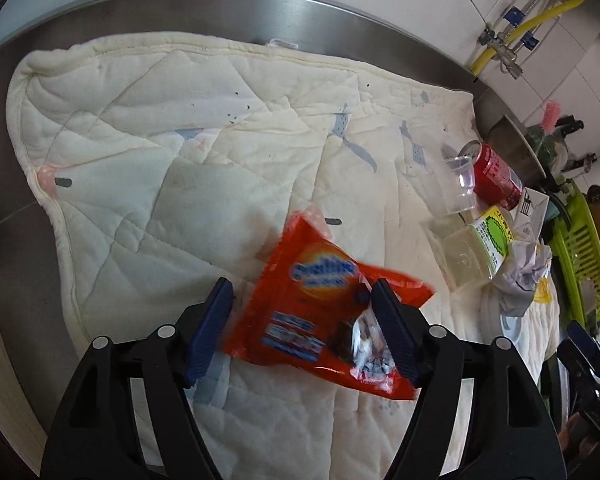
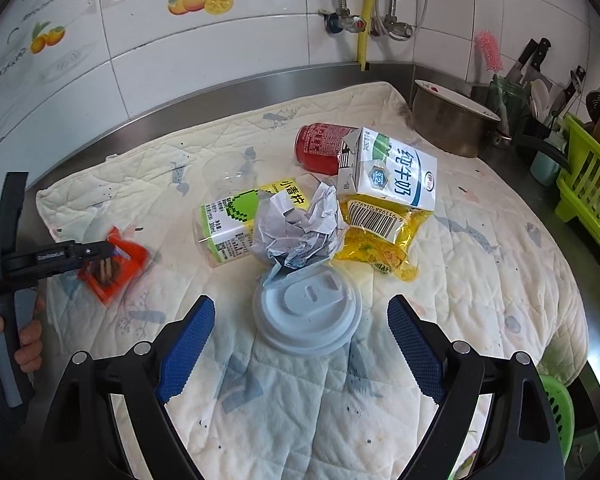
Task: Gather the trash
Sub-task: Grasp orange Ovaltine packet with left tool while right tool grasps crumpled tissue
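Orange wrapper (image 1: 324,300), blurred, lies between the released left claw (image 1: 304,312); right claw (image 2: 300,344) spread over a lid (image 2: 306,316).

My fingers (image 2: 188,344) are black with blue ridged pads. A cream quilted cloth (image 2: 480,280) with faded blue-grey prints lies under an orange-red snack packet (image 1: 320,304), a red can (image 2: 320,146), a white-and-blue milk carton (image 2: 392,172), a yellow wrapper (image 2: 380,240) and a pale blue lid (image 2: 306,316).
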